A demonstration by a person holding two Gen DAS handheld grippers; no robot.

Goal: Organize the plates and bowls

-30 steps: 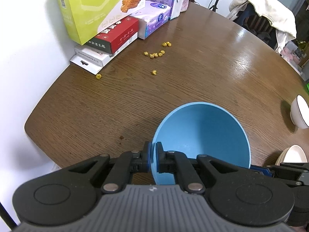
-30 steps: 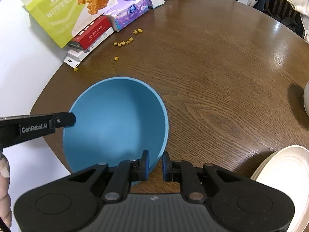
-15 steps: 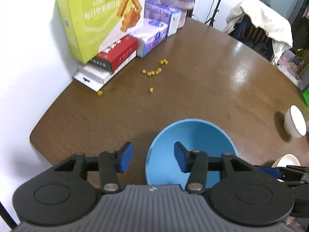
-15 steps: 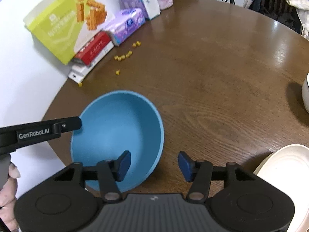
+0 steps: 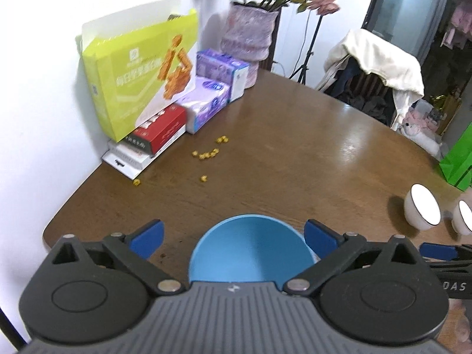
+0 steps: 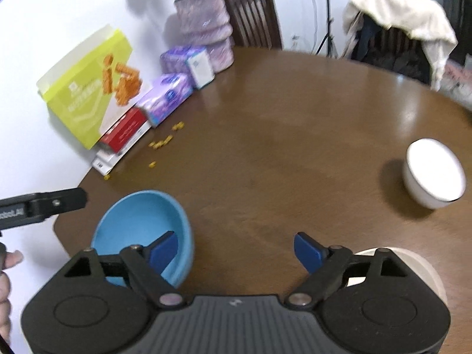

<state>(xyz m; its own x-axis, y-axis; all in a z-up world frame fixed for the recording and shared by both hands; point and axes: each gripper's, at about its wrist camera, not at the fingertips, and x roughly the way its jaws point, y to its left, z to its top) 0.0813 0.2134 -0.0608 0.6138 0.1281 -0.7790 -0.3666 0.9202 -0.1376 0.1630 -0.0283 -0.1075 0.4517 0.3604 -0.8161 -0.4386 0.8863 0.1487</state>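
The left gripper [image 5: 233, 233] stands wide apart, its jaws just having opened, released from the round light-blue plastic bowl [image 5: 250, 252] that sits upright on the brown wooden table [image 5: 295, 159] near its near-left edge. The right gripper [image 6: 236, 249], jaws also just opened, holds nothing; its left pad hangs over the bowl's rim. A cream plate [image 6: 419, 268] lies near right, a white ceramic bowl [image 6: 432, 175] farther right.

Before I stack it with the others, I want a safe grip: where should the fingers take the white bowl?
Pinch the white bowl at its thin rim, coming from above, one finger inside, one outside. It stands upright and open-topped, clear of other things on the table.
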